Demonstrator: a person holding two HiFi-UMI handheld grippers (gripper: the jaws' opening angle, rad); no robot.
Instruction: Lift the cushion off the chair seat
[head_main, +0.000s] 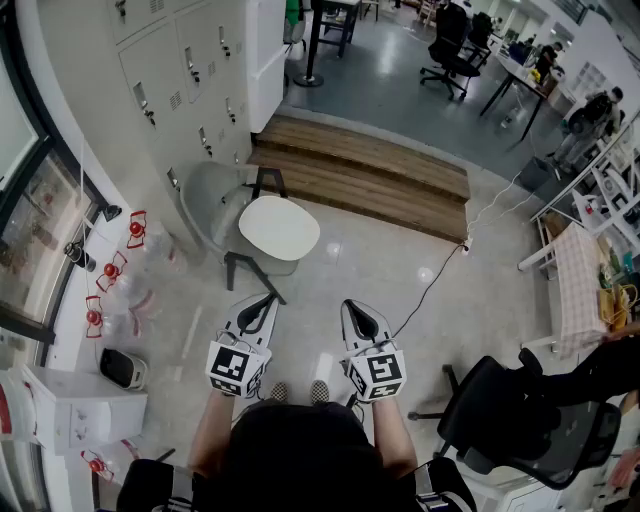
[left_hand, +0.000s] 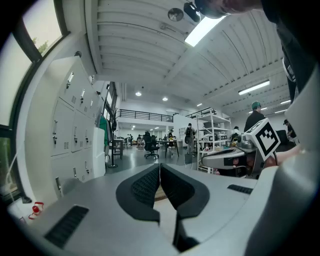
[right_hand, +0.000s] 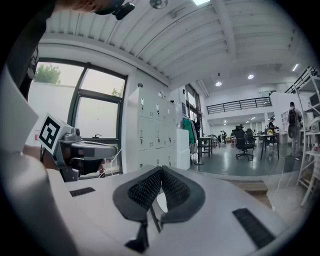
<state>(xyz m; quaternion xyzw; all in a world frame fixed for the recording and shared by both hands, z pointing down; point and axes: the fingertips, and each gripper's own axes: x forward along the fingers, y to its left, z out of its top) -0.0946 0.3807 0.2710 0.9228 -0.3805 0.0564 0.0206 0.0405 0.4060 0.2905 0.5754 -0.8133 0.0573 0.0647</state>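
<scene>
Stands facing a grey chair (head_main: 205, 200), a gripper in each hand. Holds the left gripper (head_main: 268, 299) and the right gripper (head_main: 352, 306) side by side at six o'clock in the head view, near each other but not touching. Points both toward twelve o'clock, close to level.

Has both pairs of jaws closed together, tip against tip, with nothing clamped between them. Confirmed in the left gripper view and in the right gripper view alike: ribbed black pads (left_hand: 145, 186) pressed together at the front, no object in the gap behind.

Has not yet touched the cushion (head_main: 279, 227). White, oval, lying flat on the chair seat. Found at twelve o'clock from the left gripper and between ten and eleven o'clock from the right, well apart from both, with bare floor between.

Elsewhere: chair back at nine to ten o'clock of the cushion. White lockers (head_main: 190, 60) at eleven o'clock of the chair. Wooden step (head_main: 370, 170) at one o'clock of the cushion. Thin cable (head_main: 430, 280) across the floor at two o'clock of the right gripper. Black office chair (head_main: 520, 410) at four o'clock of it.
</scene>
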